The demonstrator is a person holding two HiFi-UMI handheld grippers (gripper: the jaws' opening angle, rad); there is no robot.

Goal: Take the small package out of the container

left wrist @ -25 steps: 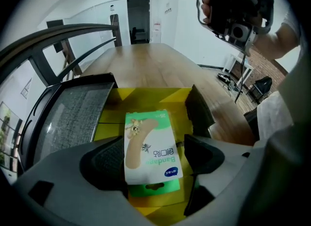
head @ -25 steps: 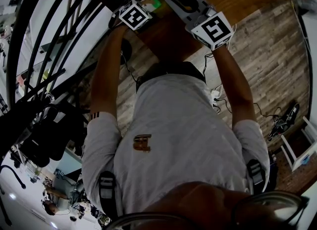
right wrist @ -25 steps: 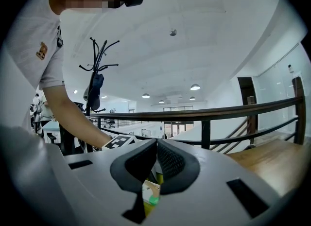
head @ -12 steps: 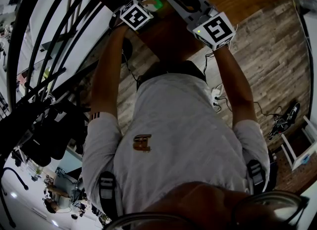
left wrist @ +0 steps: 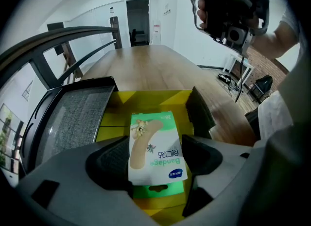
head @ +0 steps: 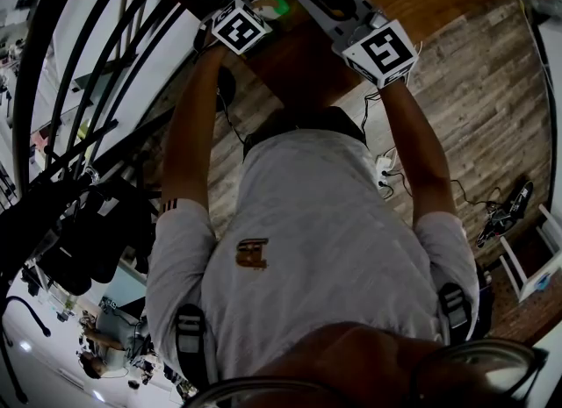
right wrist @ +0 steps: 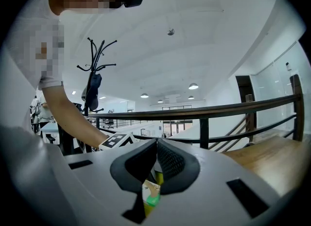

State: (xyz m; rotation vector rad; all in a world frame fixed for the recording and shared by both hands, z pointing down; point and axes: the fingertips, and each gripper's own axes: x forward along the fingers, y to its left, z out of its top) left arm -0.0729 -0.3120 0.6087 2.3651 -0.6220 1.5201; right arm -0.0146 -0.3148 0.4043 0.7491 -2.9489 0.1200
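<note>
1. The long brown wooden desk point(left wrist: 141, 67) runs away from the person. Its far stretch is bare, and its right edge drops to plank flooring point(head: 474, 90).
2. A black metal railing point(head: 88, 73) runs along the left side, close to the person's left arm, so there is little room that way.
3. A grey mesh panel in a black frame point(left wrist: 73, 118) stands just left of the container and leans over its left edge.
4. The yellow cardboard container point(left wrist: 146, 96) sits open on the near end of the desk. A black flap point(left wrist: 199, 111) stands up along its right rim, and the opening between flap and panel is narrow.
5. The white-and-green bandage box point(left wrist: 154, 132) lies lengthwise over the container's opening with its printed face up. It seems to be raised off the yellow floor, though the steep angle leaves that uncertain.
6. The left gripper point(left wrist: 156, 158) has its jaws closed onto the two long sides of the bandage box near its hanging-tab end, one dark pad against each edge.
7. The right gripper point(right wrist: 155, 145) has its jaws pressed together with nothing between them. It is held in the air above and to the right of the container, well apart from the rim.
</note>
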